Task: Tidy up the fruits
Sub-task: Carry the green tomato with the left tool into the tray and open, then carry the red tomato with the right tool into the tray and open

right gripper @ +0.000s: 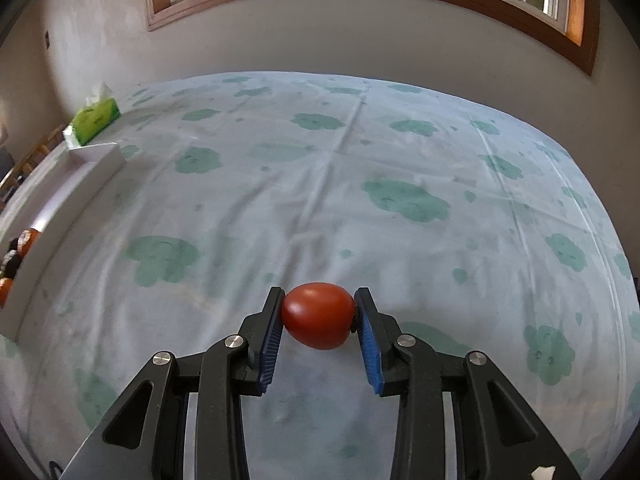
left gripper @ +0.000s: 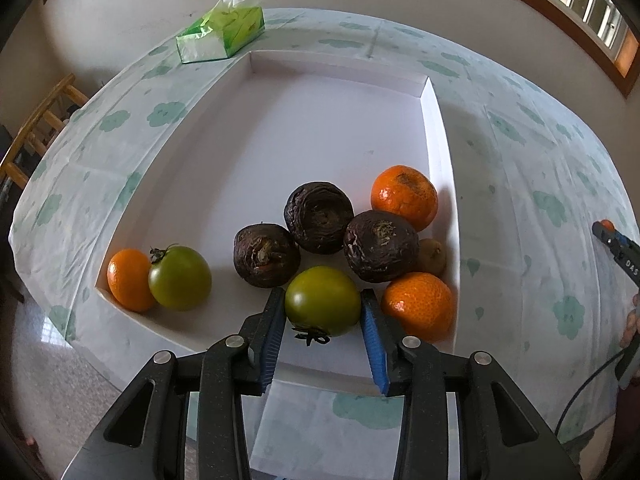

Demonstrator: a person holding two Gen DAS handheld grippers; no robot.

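A white tray [left gripper: 438,128] holds the fruit. My left gripper [left gripper: 323,300] is shut on a green tomato [left gripper: 322,301] at the tray's near edge, stem toward me. Behind it lie three dark wrinkled fruits [left gripper: 318,212], three oranges [left gripper: 404,196] and a small brown fruit [left gripper: 433,255]. At the tray's near left corner sit a second green tomato [left gripper: 180,278] and an orange [left gripper: 129,280]. My right gripper [right gripper: 318,308] is shut on a red tomato [right gripper: 318,315] just above the tablecloth; it also shows at the right edge of the left wrist view [left gripper: 616,244].
A green tissue box [left gripper: 222,32] stands behind the tray at the far left. The tray [right gripper: 60,200] lies far left in the right wrist view. The flowered tablecloth [right gripper: 360,200] covers the table. A wooden chair [left gripper: 40,128] stands off the left side.
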